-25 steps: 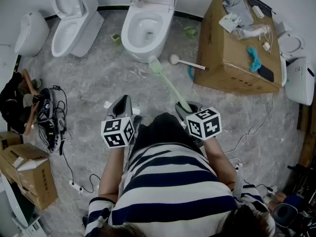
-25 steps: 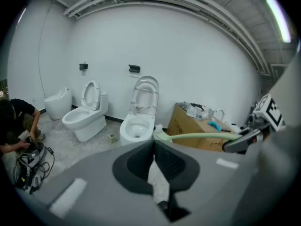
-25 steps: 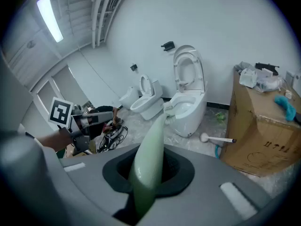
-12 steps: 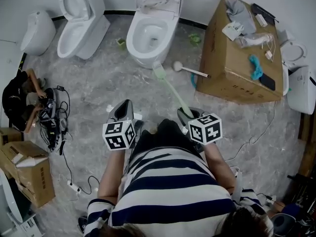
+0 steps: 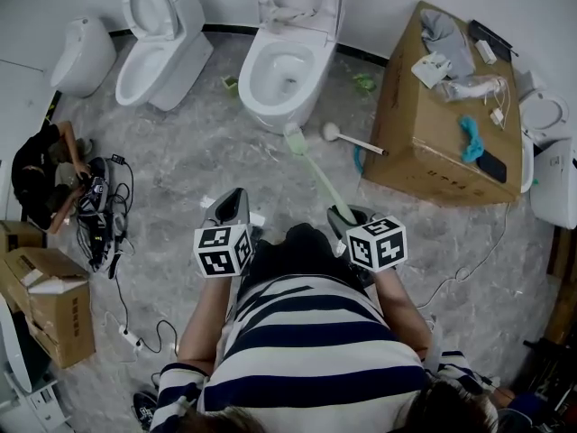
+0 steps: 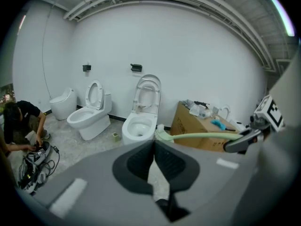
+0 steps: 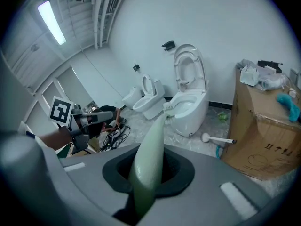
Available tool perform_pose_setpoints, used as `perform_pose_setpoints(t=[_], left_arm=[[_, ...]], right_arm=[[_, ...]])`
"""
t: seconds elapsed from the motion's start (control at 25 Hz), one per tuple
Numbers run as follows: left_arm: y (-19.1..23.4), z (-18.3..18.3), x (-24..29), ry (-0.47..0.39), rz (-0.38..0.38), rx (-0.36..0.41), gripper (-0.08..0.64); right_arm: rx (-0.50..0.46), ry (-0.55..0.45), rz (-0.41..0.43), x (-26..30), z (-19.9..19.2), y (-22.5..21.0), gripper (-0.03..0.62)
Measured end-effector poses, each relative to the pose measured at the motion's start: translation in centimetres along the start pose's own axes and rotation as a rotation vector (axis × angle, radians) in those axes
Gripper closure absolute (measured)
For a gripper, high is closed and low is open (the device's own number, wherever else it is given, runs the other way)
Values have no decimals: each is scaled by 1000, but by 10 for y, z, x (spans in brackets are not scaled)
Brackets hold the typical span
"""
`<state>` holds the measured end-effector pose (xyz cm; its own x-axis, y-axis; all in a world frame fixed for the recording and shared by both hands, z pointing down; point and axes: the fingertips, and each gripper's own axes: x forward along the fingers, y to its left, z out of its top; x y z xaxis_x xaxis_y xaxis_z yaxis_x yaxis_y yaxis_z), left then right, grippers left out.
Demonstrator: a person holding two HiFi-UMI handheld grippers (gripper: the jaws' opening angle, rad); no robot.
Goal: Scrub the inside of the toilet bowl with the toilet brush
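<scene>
A white toilet [image 5: 287, 70] stands with lid and seat up, straight ahead; it also shows in the left gripper view [image 6: 138, 125] and the right gripper view [image 7: 190, 105]. My right gripper [image 5: 341, 213] [image 7: 149, 161] is shut on the handle of a pale green toilet brush [image 5: 317, 177] [image 7: 151, 140]. The brush head [image 5: 294, 138] hangs over the floor just short of the bowl's front, outside it. My left gripper [image 5: 233, 197] [image 6: 154, 142] is shut with nothing in it, to the left of the brush [image 6: 197, 136].
A second toilet [image 5: 162, 32] and a third white fixture [image 5: 81, 57] stand at the left. A large cardboard box [image 5: 446, 142] with loose items on top is at the right, a white-headed brush [image 5: 347, 138] lying on the floor beside it. A person [image 5: 36, 174] crouches by cables at far left.
The scene has slid a little down and right in the head view. Both grippers and the brush keep the same pose relative to each other.
</scene>
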<state>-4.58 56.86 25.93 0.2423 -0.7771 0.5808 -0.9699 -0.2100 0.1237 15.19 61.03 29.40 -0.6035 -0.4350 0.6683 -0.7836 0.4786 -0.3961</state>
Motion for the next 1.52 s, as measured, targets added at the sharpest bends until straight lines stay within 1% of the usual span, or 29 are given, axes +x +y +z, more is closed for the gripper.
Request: perform_pose_setpoints(t=[0.16,0.28,0.52,0.84,1.16,1.36,1.52], left_arm=[[-5,1,0,-8,18,-9,560],[-1,-1,1,2,34,-17,560],[7,6,21,9,42,-27,560],[37,33,72,18,12,-34,560],[81,64,121,29,-10,-63,560],[106,77,145,44,-17,-60,560],[125,84,161,60,-14,-51,560]], right_arm=[[-15,15,14,2,-1,-9,551],[-13,23,26,6,-1,-10,551],[-9,40,36,23,12,-20,551],[-12,64,20,64,59,-33,549],[6,96,-3,111,107,-47,549],[17,125,-6,139,128,-51,549],[22,129,-8,160,143,-54,549]])
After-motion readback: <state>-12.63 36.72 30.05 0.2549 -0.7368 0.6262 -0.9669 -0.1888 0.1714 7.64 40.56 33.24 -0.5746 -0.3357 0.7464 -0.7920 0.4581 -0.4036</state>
